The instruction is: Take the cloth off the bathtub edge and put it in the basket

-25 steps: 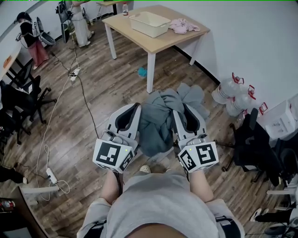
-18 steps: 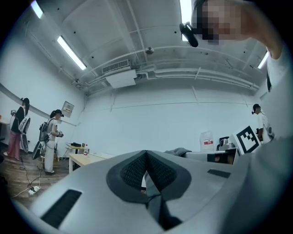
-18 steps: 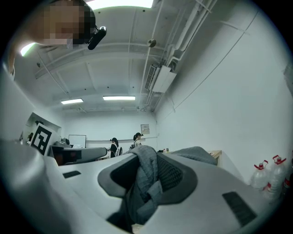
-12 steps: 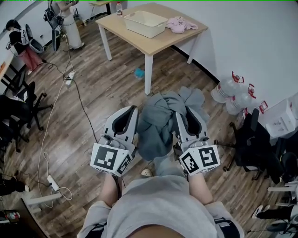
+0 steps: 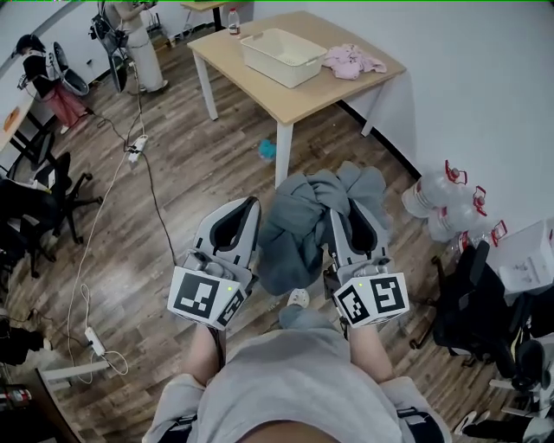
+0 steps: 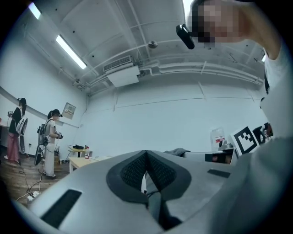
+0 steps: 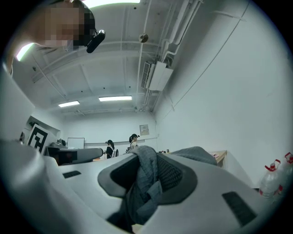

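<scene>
Right gripper view: right gripper (image 7: pixel 149 168) and left gripper (image 6: pixel 146 172) pinch the cloth (image 7: pixel 143 194); we should release only over the basket (image 5: pixel 270 67) beyond our fingertips (image 7: pixel 174 176).

The tips of the right gripper (image 5: pixel 351 221) are partly buried under the cloth (image 5: pixel 299 221) — how much fabric is pinched cannot be told. Beyond the cloth, the label of the bottle (image 5: pixel 232 17) is too small to be read.

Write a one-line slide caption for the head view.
Left gripper and right gripper hold a bunched grey cloth above the floor, with the cream basket on the table ahead.
</scene>
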Available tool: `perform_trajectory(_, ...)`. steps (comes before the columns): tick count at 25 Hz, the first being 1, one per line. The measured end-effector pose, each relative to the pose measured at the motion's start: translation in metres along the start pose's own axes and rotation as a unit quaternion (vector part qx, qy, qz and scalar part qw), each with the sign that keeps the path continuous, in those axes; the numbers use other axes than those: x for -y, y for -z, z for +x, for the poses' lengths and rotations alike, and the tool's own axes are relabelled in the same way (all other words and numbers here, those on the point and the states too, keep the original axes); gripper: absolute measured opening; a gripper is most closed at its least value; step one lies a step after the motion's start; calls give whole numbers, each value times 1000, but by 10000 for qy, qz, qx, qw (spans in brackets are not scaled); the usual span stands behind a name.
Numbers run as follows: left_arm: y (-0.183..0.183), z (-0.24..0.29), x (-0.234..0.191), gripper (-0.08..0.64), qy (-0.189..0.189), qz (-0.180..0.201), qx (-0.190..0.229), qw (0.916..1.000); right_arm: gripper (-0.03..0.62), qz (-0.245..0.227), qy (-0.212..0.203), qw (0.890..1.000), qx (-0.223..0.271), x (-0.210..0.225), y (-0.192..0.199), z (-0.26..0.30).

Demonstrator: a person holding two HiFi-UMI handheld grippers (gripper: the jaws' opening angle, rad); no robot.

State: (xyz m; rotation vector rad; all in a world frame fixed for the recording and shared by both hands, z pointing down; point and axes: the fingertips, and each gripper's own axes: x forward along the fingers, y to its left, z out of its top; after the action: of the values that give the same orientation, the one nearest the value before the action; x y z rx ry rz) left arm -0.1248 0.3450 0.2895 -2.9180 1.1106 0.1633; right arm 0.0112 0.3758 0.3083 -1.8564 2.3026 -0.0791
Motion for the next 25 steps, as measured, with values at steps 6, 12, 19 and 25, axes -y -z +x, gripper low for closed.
perform_trajectory(6,-1,59,-9,14,-107,18,25,9999,126,-26,-202,9998,-5,43,-9,44)
perform_trajectory(12,2,103,-16,14,-293,-22,137,9995,126,-64,-408,9991,33,78,-14,75)
perform_trajectory(19,10,140,-19,14,-376,27,19,9993,126,54,-487,9988,24,112,-10,100)
perform_trajectory(25,14,170,-42,14,-359,6,3,9994,126,121,-438,9990,36,129,-9,132)
